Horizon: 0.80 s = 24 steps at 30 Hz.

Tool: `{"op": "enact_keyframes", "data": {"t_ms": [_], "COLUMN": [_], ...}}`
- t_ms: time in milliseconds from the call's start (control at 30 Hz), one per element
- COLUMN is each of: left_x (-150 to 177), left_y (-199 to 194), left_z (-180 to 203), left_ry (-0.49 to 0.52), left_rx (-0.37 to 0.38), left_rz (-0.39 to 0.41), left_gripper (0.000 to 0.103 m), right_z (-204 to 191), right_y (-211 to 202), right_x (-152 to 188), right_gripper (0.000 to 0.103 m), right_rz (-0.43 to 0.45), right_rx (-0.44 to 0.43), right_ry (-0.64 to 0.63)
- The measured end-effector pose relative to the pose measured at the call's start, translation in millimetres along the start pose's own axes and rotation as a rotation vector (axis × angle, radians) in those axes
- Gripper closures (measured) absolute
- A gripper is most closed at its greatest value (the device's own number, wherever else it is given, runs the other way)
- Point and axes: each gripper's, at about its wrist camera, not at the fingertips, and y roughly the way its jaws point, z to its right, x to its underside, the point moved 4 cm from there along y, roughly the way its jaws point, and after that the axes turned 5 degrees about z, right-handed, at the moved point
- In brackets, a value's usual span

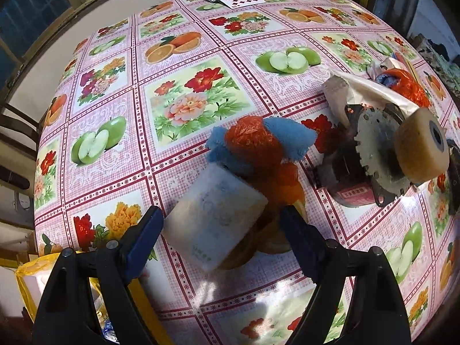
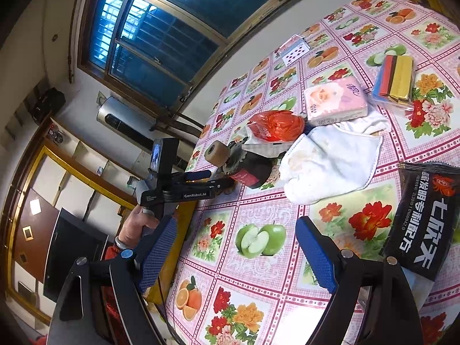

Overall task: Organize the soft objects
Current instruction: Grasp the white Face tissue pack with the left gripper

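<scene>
In the left wrist view my left gripper (image 1: pixel 221 221) is open, low over the table, with a white tissue pack (image 1: pixel 215 215) lying tilted between its fingers. The pack's left corner touches the left pad (image 1: pixel 146 230); a gap shows at the right pad. Just beyond lie a crumpled orange plastic bag (image 1: pixel 253 143) and a blue cloth (image 1: pixel 290 135). In the right wrist view my right gripper (image 2: pixel 238 230) is open and empty above the tablecloth. Farther off lie a white cloth (image 2: pixel 330 161), a pink tissue pack (image 2: pixel 335 103) and another orange bag (image 2: pixel 276 125).
A dark motor with a toothed disc (image 1: pixel 373 149) and a beige wheel (image 1: pixel 421 146) lies right of the left gripper. A black packet (image 2: pixel 425 218), a coloured cloth pack (image 2: pixel 394 77) and playing cards (image 2: pixel 293 47) are on the table. A hand (image 2: pixel 135 224) holds the left gripper at the table edge.
</scene>
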Motion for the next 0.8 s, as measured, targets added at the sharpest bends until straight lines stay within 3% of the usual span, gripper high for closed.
{"op": "enact_keyframes", "data": {"t_ms": [300, 433, 600, 800], "left_x": [10.5, 13.1, 9.8, 12.3], "left_y": [-1.0, -10.1, -8.9, -11.5], "left_z": [3.1, 6.6, 5.4, 3.1], "left_ry": [-0.084, -0.115, -0.179, -0.263], "left_rx": [0.092, 0.082, 0.058, 0.056], "left_rz": [-0.024, -0.004, 0.000, 0.003], "left_gripper": [0.022, 0.058, 0.058, 0.060], "right_z": [-1.2, 1.7, 4.9, 5.1], "right_y": [-4.1, -16.6, -34.6, -34.7], "right_x": [-11.0, -21.1, -27.6, -26.4], "right_gripper": [0.016, 0.016, 0.015, 0.014], "right_rz": [0.026, 0.069, 0.113, 0.097], "right_rx": [0.051, 0.062, 0.080, 0.108], "right_ry": [-0.026, -0.011, -0.003, -0.031]}}
